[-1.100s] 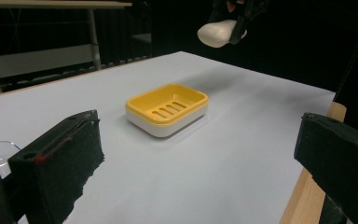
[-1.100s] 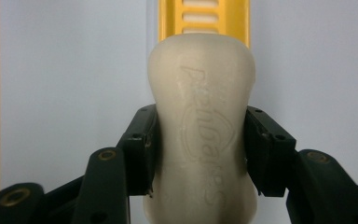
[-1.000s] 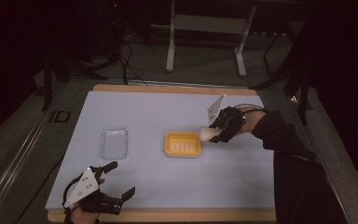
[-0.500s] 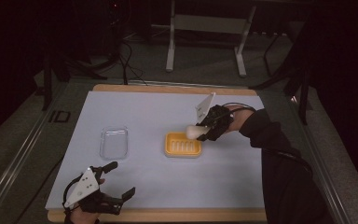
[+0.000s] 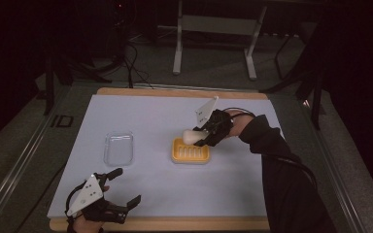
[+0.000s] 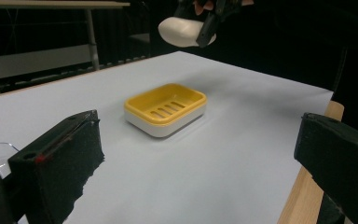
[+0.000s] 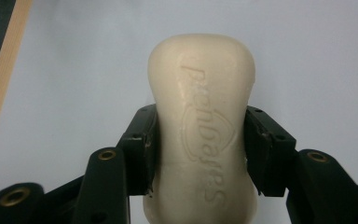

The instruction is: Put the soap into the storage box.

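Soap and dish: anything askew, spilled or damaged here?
Nothing stands out. The soap is whole, clamped across its middle by the right gripper above the dish, which sits flat and empty. The clear lid lies flat apart.

On my overhead feed I see a clear plastic tray (image 5: 119, 148) lying flat on the left half of the surface (image 5: 150, 111), well apart from everything else on it. The surface is covered in pale sheet, with a wooden edge (image 5: 175, 224) showing along the near side. Beyond it stands a grey metal frame (image 5: 213, 29) on the dark floor, with black cables (image 5: 131, 63) trailing nearby.
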`<state>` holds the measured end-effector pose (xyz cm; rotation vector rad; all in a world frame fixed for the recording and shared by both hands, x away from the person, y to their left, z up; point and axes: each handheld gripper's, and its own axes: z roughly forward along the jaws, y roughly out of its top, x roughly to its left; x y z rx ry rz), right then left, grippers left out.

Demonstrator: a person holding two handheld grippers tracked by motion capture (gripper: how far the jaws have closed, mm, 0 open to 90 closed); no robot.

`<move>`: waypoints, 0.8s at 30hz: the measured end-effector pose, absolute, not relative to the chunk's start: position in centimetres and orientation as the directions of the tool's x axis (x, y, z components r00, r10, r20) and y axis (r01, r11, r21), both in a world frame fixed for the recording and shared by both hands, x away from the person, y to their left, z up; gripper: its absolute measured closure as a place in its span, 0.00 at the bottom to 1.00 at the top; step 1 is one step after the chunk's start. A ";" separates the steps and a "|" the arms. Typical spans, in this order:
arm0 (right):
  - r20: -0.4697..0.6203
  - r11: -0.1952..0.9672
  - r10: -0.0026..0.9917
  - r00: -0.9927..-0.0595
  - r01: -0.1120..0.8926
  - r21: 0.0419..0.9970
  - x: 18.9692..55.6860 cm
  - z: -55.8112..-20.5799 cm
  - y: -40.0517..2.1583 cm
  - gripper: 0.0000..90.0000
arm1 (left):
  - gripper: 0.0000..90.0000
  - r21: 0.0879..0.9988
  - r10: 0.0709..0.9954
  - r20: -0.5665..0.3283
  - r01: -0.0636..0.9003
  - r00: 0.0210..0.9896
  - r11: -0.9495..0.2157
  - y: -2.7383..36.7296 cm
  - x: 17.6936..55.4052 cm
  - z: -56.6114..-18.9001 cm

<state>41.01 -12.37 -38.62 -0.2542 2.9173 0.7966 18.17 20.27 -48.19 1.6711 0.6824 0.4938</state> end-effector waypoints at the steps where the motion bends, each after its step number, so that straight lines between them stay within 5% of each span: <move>1: -0.149 0.844 -0.135 -0.980 -0.193 0.500 41.1 -38.8 -12.3 0.55 | 0.01 0.978 0.674 -0.044 0.170 0.738 -0.123 20.3 18.2 -48.2; 24: -0.106 0.873 -0.128 -0.986 -0.162 0.461 42.7 -45.3 -10.7 0.55 | 0.01 0.978 0.668 -0.040 0.165 0.743 -0.125 20.2 18.1 -48.1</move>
